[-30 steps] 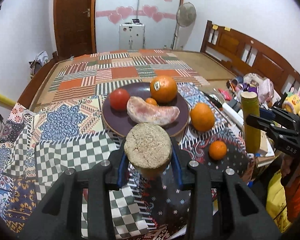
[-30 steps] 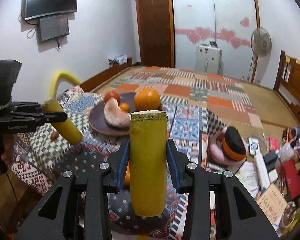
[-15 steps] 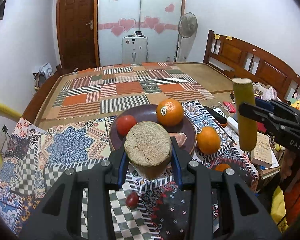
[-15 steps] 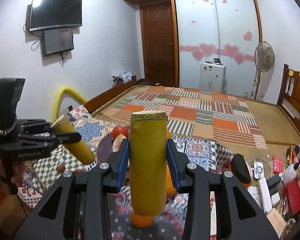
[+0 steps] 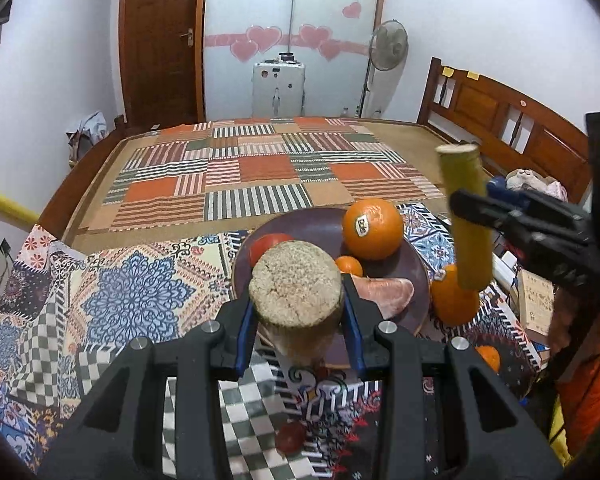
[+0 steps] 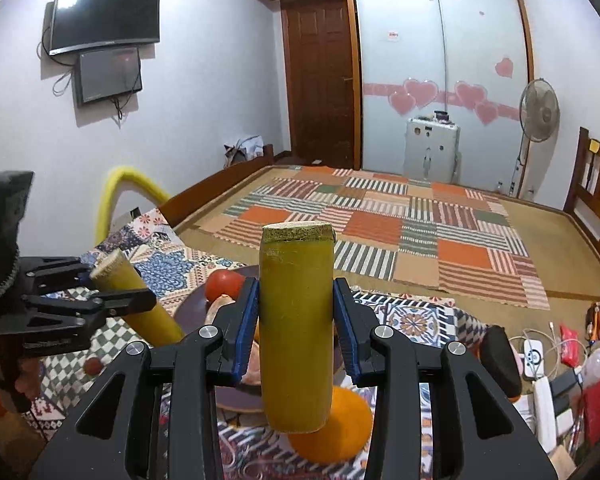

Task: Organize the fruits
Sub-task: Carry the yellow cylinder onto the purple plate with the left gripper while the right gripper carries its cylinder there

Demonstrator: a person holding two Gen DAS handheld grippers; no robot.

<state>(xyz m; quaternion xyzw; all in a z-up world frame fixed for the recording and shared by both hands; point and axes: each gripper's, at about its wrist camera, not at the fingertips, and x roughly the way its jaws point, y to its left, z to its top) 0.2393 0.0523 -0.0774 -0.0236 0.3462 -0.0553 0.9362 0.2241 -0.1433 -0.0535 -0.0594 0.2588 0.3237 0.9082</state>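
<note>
1. Each gripper carries a cut length of sugarcane above the purple plate [image 5: 414, 276], probably on the way to a spot among the fruit.
2. The left gripper [image 5: 298, 318] is clamped on the left cane piece [image 5: 296, 292], which tilts toward the camera so its pale cut end faces the lens, near the plate's front edge.
3. The right gripper [image 6: 296, 322] is clenched on the right cane piece [image 6: 296, 332], held upright over the plate's right side.
4. On the plate sit a large orange [image 5: 373, 229], a tomato [image 5: 266, 245], a small orange [image 5: 349, 265] and a pink pomelo segment [image 5: 392, 293].
5. Just right of the plate lies another orange [image 5: 450, 300].
6. The cane pieces hide the plate's front rim in both views; their lower ends and the hands cannot be made out.
</note>
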